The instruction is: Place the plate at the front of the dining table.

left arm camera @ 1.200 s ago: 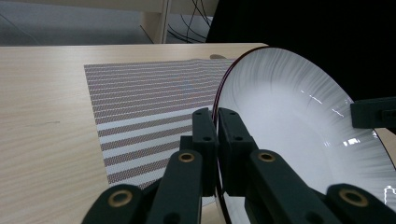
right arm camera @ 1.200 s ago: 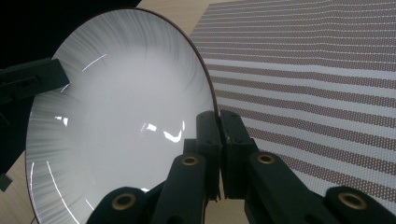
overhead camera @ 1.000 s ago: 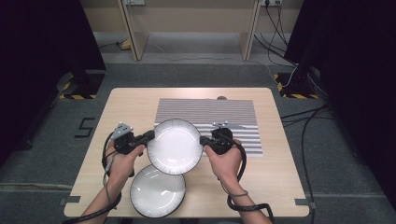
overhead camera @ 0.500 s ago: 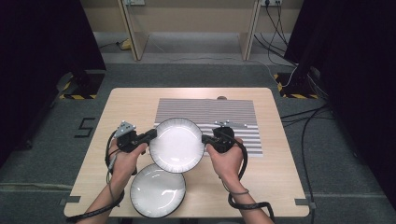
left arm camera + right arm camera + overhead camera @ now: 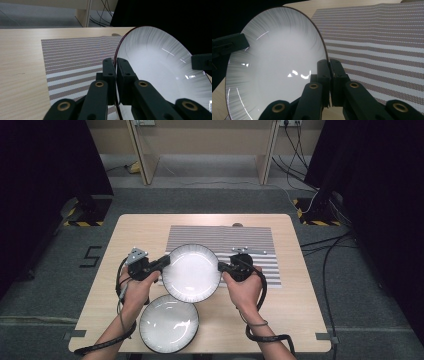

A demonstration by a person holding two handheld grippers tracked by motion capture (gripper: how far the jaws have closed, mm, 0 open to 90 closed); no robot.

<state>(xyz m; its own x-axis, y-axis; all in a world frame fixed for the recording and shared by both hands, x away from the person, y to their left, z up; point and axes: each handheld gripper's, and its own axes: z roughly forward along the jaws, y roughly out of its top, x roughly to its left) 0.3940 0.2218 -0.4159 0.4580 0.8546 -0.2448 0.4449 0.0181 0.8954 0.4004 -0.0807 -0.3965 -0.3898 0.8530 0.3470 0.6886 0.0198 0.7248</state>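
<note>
The desk [image 5: 300,285] carries a striped mat [image 5: 250,240] that lies just beyond both tongs, flat and bare, which makes it the likely landing place for what they carry. Between the tongs hangs a white plate [image 5: 191,272], gripped at two opposite points of its rim; a wide, shallow dish pinched on one side alone would probably tip, so a hold from both sides keeps it close to level. It floats above the desk, overlapping the mat's near edge. A second plate [image 5: 169,323] rests on the desk nearer the person, just behind the left tongs [image 5: 165,262] and under the carried plate's near rim. The left tongs are clamped shut on the plate's left rim, the right tongs [image 5: 221,267] on its right rim, each with the thin edge squeezed between its pads.
</note>
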